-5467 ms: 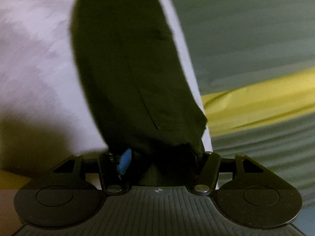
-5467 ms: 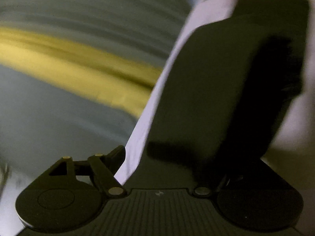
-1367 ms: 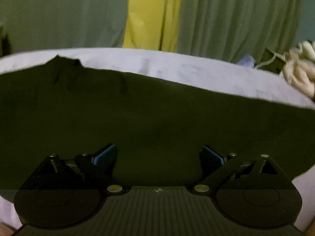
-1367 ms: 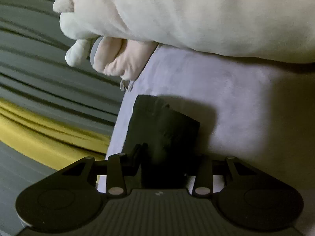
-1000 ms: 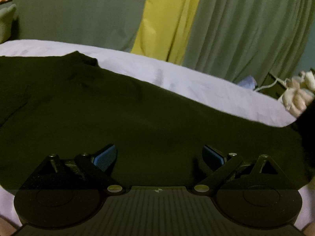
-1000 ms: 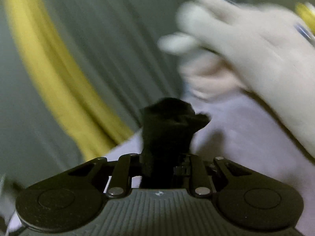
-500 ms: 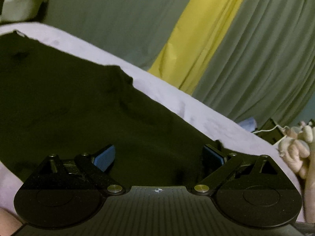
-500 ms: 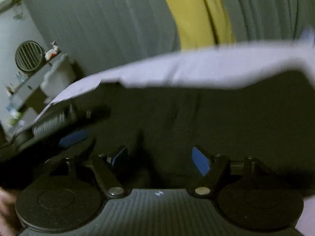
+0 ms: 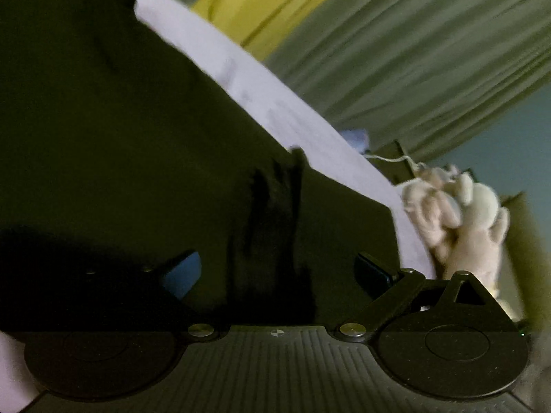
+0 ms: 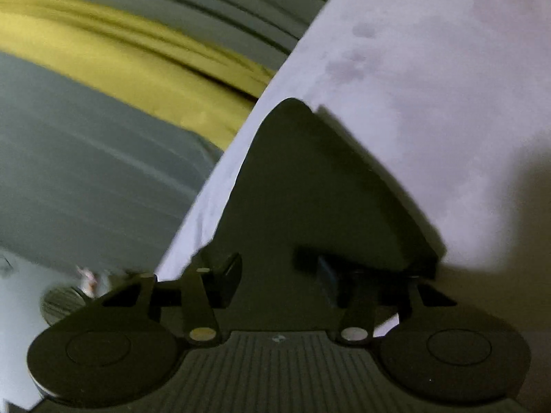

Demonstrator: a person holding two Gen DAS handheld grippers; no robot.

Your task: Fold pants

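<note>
Below, both wrist views show the pants (image 9: 120,144) as a dark, matte, nearly black cloth spread on a pale lavender bedsheet (image 9: 275,110) whose surface looks soft and faintly mottled. Seen from the left wrist, the pants cover the left and centre of the view as a broad flat sheet, with a small raised ridge of cloth (image 9: 275,206) standing up ahead of the left gripper (image 9: 279,272). Its jaws stand spread wide, blue pads facing inward, and the ridge lies in the gap between them; neither pad presses on it. That gripper is tilted downward and rolled, so the edge of the bed runs diagonally across the view. Beyond the edge hang pleated grey-green curtains (image 9: 413,51) with a yellow panel (image 9: 261,10), and a cream plush toy (image 9: 461,220) of fuzzy texture sits at the right.

From the right wrist, a corner of the pants (image 10: 310,189) forms a smooth dark triangle with a rounded tip on the sheet (image 10: 430,86). The right gripper (image 10: 275,272) points downward over it, also rolled. Its jaws have just been closing and stand partly apart, with the cloth in the space between them; whether the pads touch the cloth cannot be told, since dark fabric and dark fingers merge.
</note>
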